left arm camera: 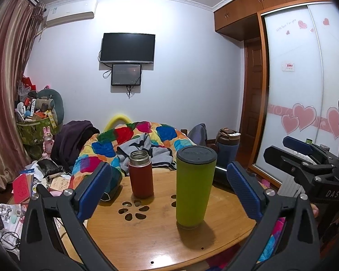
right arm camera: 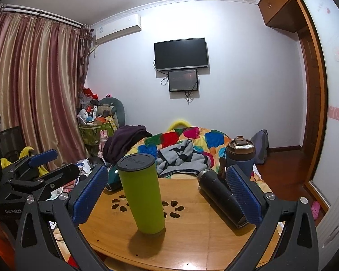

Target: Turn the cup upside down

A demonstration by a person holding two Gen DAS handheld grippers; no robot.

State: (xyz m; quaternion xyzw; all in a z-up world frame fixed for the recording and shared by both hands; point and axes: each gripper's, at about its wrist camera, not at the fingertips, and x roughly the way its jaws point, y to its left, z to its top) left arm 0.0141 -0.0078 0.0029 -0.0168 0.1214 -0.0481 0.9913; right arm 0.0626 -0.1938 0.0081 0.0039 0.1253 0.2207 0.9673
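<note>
A tall green cup with a dark grey end on top stands on the round wooden table; it also shows in the right wrist view. My left gripper is open and empty, its blue pads wide apart, with the cup in front between them, not touching. My right gripper is open and empty, the cup standing nearer its left pad. The right gripper also shows at the right edge of the left wrist view, and the left gripper at the left edge of the right wrist view.
A red flask with a steel open mouth stands behind the cup. A black bottle lies on its side on the table's right. A blue lidded mug stands behind it. A colourful quilt and floor clutter lie beyond.
</note>
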